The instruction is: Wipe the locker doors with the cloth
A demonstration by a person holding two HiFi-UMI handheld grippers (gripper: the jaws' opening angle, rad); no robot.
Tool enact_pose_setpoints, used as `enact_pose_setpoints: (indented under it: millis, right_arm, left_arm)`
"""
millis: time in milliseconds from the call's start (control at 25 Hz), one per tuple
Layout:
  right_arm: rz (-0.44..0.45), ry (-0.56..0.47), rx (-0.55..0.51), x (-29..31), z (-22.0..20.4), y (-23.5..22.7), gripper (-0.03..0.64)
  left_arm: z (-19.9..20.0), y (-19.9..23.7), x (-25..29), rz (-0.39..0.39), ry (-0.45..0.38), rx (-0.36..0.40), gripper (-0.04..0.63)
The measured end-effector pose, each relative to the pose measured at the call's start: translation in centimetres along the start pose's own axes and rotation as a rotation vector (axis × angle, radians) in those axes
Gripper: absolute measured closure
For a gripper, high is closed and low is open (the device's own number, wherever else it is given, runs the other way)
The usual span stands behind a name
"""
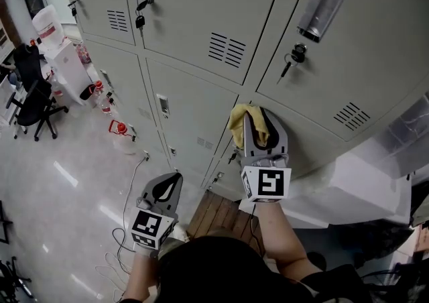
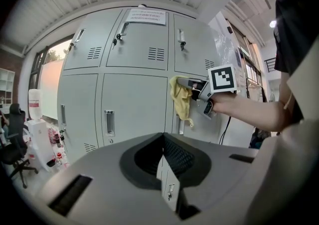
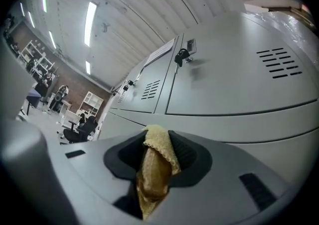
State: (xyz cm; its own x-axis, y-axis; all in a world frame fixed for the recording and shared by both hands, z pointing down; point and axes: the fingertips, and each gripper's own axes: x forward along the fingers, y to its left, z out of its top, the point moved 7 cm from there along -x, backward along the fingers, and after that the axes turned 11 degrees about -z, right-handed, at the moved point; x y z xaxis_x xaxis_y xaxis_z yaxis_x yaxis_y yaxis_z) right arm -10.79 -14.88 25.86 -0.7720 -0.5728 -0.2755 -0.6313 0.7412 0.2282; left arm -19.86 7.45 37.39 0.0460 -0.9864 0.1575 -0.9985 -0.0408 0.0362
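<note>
Grey locker doors point(image 1: 194, 104) fill the head view in two rows. My right gripper point(image 1: 260, 120) is shut on a yellow cloth point(image 1: 238, 125) and holds it against the upper left corner of a lower door point(image 1: 315, 141). In the right gripper view the cloth point(image 3: 152, 169) is bunched between the jaws of the right gripper point(image 3: 160, 142), and its top edge sticks out past them. My left gripper point(image 1: 173, 179) hangs lower and to the left, away from the lockers, shut with nothing in it. The left gripper view shows the left gripper point(image 2: 163, 138) closed, with the cloth point(image 2: 181, 98) ahead.
Keys point(image 1: 293, 58) hang from locks on the upper doors. Black office chairs point(image 1: 33, 97) and a white water dispenser point(image 1: 64, 60) stand at the far left. Red items point(image 1: 119, 127) and a cable point(image 1: 127, 214) lie on the floor. White wrapped bulk point(image 1: 362, 181) sits at the right, a wooden pallet point(image 1: 218, 211) below.
</note>
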Motion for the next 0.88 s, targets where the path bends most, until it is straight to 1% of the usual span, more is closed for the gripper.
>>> enact_pose_setpoints:
  millis: [160,400,600,880]
  right_arm:
    - [0.024,0.018,0.002,-0.2,-0.8,0.2,0.497]
    - [0.041,0.057,-0.001,-1.0,-1.9,-0.7,0.499]
    - [0.014,0.087,-0.012,-2.2,-2.7,-2.0,0.499]
    - [-0.049,0.125,-0.036,-4.5,-3.5,-4.6,0.5]
  left_arm:
    - [-0.1,-0.4,0.6,-0.006,0.007,-0.001,0.586]
    - [0.0,-1.3,1.9,-0.039,0.02,0.009,0.586]
    - [-0.1,-2.2,3.0,-0.078,0.034,0.013,0.586]
    - [-0.1,-3.9,4.9,-0.152,0.044,0.02,0.586]
